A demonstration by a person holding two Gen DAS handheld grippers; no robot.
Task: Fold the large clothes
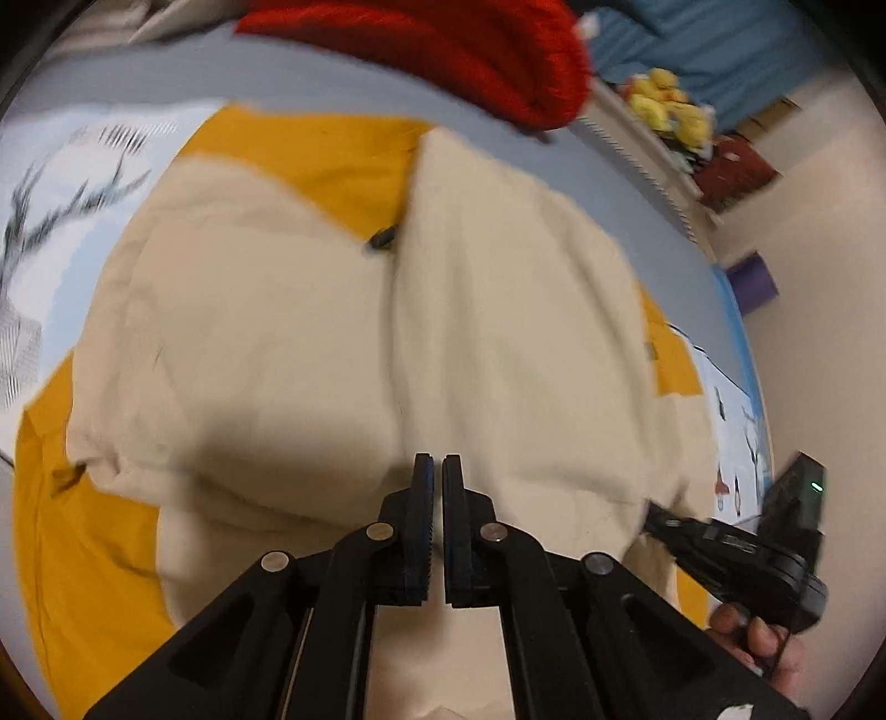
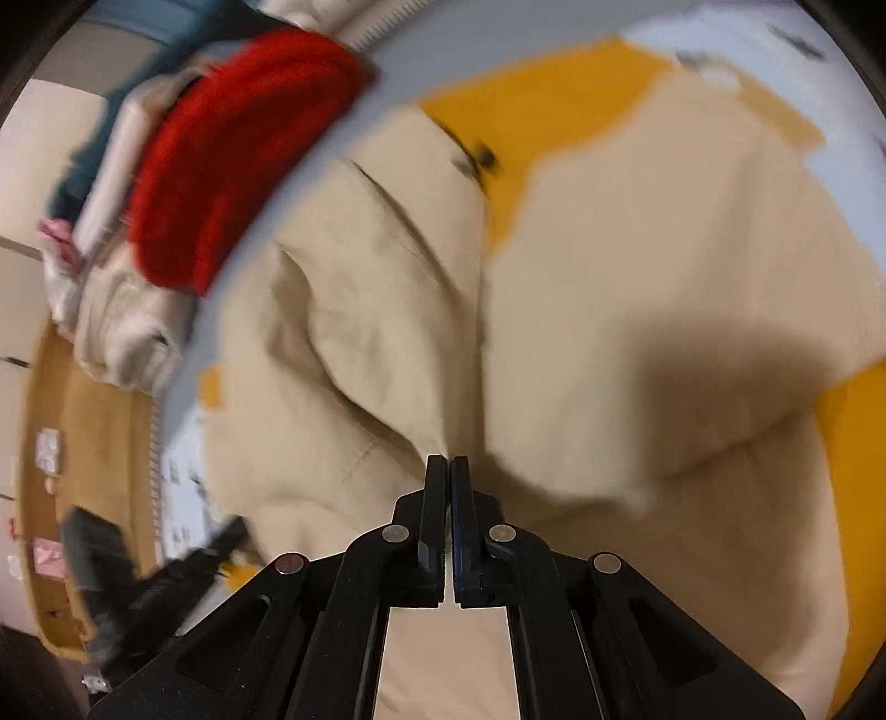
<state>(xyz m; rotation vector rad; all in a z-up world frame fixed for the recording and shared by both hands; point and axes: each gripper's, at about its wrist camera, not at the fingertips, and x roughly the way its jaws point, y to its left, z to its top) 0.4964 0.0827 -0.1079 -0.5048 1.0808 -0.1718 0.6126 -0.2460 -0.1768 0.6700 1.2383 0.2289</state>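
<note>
Beige jacket point(image 1: 310, 343) with yellow lining lies spread ahead of both grippers, covering most of the bed point(image 1: 343, 94). Left gripper point(image 1: 437, 471) hangs over it with jaws nearly together, a thin gap between them and no cloth visibly held; right gripper point(image 2: 446, 471) is pinched on a jacket fold. Red garment point(image 1: 443, 44) lies beyond the jacket.

bed: grey-blue sheet point(image 1: 332, 83) | wall: cream point(image 1: 819, 277) | shelf: yellow plush toys point(image 1: 670, 105)
</note>
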